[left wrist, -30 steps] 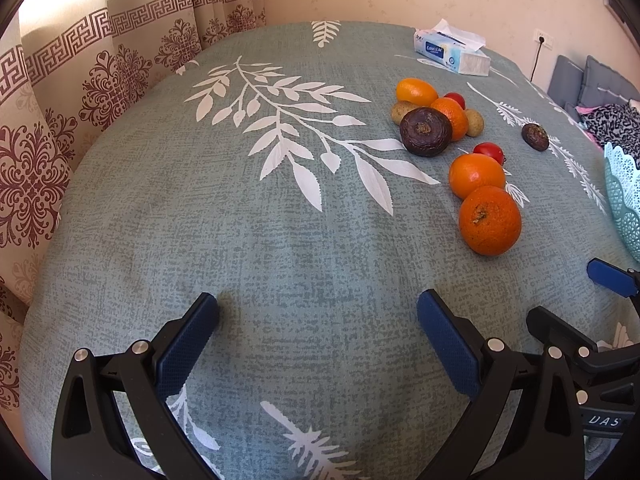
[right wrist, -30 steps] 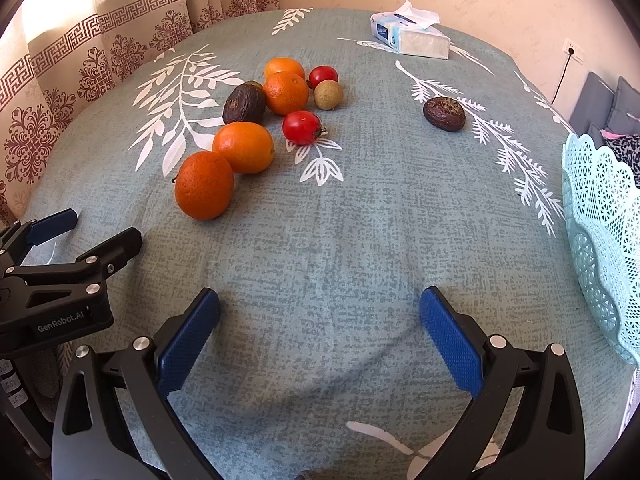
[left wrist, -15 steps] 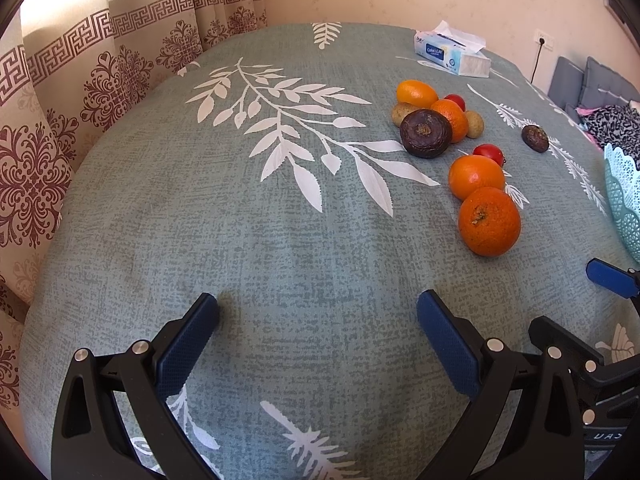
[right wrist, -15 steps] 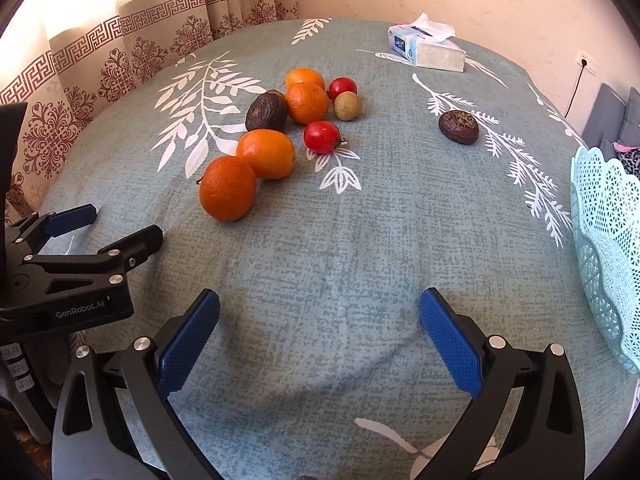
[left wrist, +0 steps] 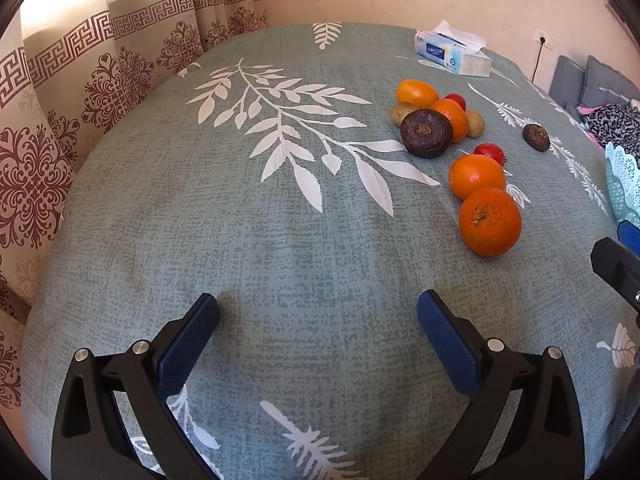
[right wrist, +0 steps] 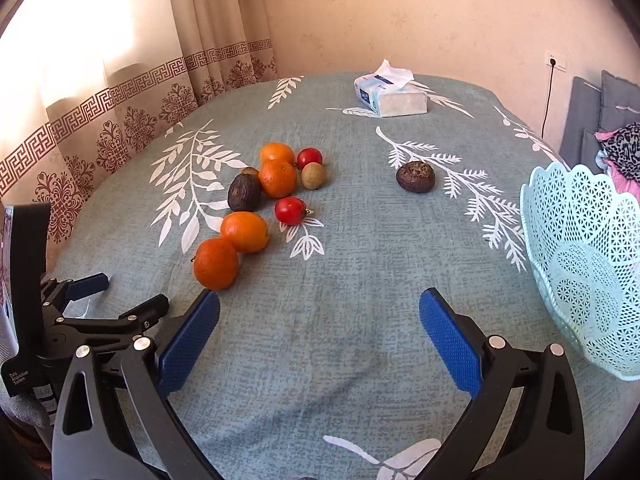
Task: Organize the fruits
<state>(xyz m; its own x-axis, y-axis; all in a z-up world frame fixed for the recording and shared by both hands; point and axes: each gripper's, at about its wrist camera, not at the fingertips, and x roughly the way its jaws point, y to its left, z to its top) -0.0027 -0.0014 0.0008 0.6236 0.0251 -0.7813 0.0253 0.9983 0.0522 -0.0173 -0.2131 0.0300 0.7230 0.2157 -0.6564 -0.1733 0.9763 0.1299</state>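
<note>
In the left wrist view the left hand-held gripper (left wrist: 318,312) fills the bottom of the frame, its blue pads spread wide with nothing between them, over the grey-green leaf-print cloth of the worktop (left wrist: 240,240). At the right edge a tip of the right hand-held gripper (left wrist: 618,264) pokes in.

In the right wrist view the right hand-held gripper (right wrist: 319,308) is likewise released and empty at the bottom of the frame; the left one shows at lower left.

Just beyond its left pad lies an orange (right wrist: 216,263), touching a second orange (right wrist: 245,232) behind it. A red fruit (right wrist: 291,211) sits just right of that one. Farther up, left of centre, is a tight cluster — a dark wrinkled fruit (right wrist: 244,192), two more oranges (right wrist: 277,178), another red fruit (right wrist: 309,158) and a small tan one (right wrist: 313,176).

A second dark fruit (right wrist: 416,177) lies alone, right of centre, well apart from the cluster. At the right edge stands a pale blue lattice basket (right wrist: 580,264) — tilted toward the camera, nothing visible in it. At the far end, upper centre, sits a tissue box (right wrist: 394,96).
</note>
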